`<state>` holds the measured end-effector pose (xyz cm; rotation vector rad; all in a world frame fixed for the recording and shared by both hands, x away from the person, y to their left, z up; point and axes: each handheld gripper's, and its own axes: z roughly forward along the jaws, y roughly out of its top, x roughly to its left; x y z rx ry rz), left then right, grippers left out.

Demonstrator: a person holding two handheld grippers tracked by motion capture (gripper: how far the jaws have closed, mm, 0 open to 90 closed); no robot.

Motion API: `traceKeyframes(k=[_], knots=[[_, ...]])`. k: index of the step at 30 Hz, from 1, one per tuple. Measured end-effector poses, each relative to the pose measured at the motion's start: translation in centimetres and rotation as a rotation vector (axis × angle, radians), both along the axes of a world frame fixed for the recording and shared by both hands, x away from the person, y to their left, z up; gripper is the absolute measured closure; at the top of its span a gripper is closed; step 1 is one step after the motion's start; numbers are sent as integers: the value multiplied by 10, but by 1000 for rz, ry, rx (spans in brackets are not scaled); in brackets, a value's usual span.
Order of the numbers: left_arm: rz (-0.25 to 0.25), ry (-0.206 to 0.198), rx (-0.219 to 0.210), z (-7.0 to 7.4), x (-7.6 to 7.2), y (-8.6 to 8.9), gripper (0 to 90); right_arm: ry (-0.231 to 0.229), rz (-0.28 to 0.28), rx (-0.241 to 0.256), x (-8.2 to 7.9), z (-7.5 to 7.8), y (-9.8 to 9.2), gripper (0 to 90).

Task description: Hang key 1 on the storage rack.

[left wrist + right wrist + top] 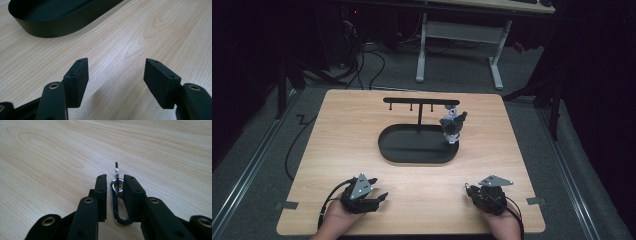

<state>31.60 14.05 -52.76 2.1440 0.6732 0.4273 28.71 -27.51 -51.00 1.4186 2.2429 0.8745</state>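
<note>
A black oval tray (412,159) lies mid-table with a T-shaped hanger stand (419,102) rising from it. A small grey plush toy (452,125) hangs at the bar's right end, over the tray's right rim. My left gripper (379,197) rests near the front left edge and is open, with bare wood between its jaws (116,70); the tray (55,27) lies ahead of it. At the front right, my right gripper (469,190) is shut on a metal clasp (115,202), held upright between the jaws (115,178), its small ring (116,170) poking out in front.
The wooden table (512,150) has bare surface on both sides of the tray and along the front. Beyond it are a dark floor with cables (362,65) and a white-legged desk (462,45).
</note>
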Motion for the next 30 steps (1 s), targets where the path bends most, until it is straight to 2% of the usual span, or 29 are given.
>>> traceKeyframes(k=[3,6,10,15,18,20,26,30], knots=[[-1,3,-2,0,0,0,373,13,6,-38,3,6,-3,719],[-2,10,-13,2,0,1,380,63,21,-54,7,13,-3,686],[5,10,-26,3,2,4,382,149,55,-107,15,19,2,657],[16,13,-40,5,2,7,384,203,77,-161,23,25,6,640],[16,15,-45,6,3,8,384,255,79,-151,30,29,6,611],[15,16,-49,7,3,9,384,269,81,-155,34,31,6,611],[17,27,-59,7,5,10,388,357,97,-98,47,31,6,614],[19,34,-65,7,6,11,388,366,128,-96,52,33,5,598]])
